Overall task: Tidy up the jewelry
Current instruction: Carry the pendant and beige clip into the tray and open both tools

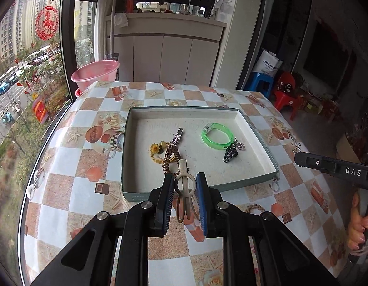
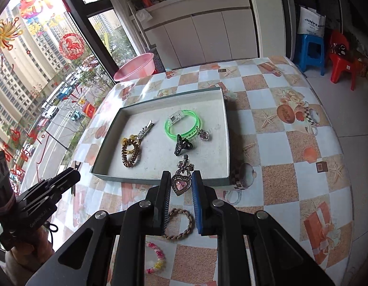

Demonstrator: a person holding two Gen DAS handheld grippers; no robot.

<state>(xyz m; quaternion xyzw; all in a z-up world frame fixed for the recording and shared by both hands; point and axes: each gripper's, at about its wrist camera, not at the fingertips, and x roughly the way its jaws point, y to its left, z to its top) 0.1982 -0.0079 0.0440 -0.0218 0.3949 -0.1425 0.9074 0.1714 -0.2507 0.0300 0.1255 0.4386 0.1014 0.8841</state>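
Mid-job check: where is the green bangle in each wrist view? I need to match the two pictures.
Left wrist view: the green bangle lies in the tray's far right part, above the black claw clip.
Right wrist view: the green bangle sits near the tray's centre, just beyond the black claw clip.
Shared landmark: the pink basin beyond the table's far left corner.

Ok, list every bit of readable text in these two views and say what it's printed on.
"DAS": white letters on the black body of the right tongs.
"SINVE...": blue print on the white bag beside the blue stool; the rest is cut off or blurred.
Grey lettering on the left tongs body: too small to read for certain.
Dark print on the green bangle: too blurred to read.
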